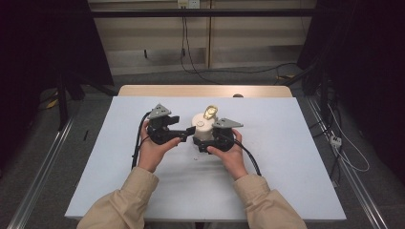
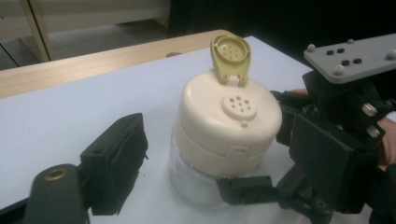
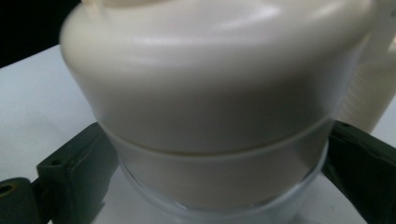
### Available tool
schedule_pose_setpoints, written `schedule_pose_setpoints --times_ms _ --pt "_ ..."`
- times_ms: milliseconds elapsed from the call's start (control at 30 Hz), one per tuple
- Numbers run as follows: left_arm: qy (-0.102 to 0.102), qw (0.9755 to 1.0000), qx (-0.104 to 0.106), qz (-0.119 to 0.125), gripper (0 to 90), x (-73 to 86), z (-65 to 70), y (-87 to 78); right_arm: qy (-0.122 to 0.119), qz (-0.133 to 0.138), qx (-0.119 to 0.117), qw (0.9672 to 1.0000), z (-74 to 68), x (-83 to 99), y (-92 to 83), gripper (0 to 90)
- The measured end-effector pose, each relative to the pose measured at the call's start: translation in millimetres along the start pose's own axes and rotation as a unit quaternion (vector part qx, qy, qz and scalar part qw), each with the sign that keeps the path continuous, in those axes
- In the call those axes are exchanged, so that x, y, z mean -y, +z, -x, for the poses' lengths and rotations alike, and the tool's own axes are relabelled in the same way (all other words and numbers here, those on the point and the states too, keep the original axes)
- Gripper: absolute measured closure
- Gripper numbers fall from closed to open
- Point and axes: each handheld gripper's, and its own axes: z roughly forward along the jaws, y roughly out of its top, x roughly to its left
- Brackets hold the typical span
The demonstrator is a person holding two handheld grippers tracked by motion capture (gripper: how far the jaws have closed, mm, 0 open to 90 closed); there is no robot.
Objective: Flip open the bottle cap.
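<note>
White tabletop (image 1: 286,157), grey floor (image 1: 28,157); right fingers clamped on shaker jar (image 1: 204,128), left fingers apart, empty.

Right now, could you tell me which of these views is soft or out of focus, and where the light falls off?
Right gripper view: the jar sits too near the lens, so its cream cap is blurred. Left gripper view: the cap's flip lid and sprinkle holes are sharp. High view: the table is evenly lit and the room's sides are dark.

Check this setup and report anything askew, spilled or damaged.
Nothing looks spilled or broken. The shaker jar stands upright on the table, held at its clear base by the right claw. Its yellow flip cap stands open above the sprinkle holes. The left claw is open beside it.
</note>
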Motion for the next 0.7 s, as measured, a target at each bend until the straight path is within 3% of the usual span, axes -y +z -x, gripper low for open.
schedule_pose_setpoints --times_ms 133,300,467,700 --pt "0.005 1.0000 0.006 -0.003 14.6 7.9 -0.2 -7.0 0.004 0.013 -0.005 0.9999 1.9 1.1 -7.8 2.8" --pt "0.001 0.9999 0.013 -0.001 12.8 17.7 -3.7 -16.4 0.003 0.010 -0.002 0.9999 5.6 3.9 -23.0 3.5" --pt "0.001 0.9999 0.012 -0.007 11.7 30.1 -7.3 -25.7 -0.004 0.024 -0.011 0.9996 5.8 5.4 -39.6 3.3" --pt "-0.008 0.9998 0.009 -0.013 11.6 50.9 -16.1 -37.6 -0.021 0.024 -0.010 0.9994 5.7 11.3 -57.6 3.7"
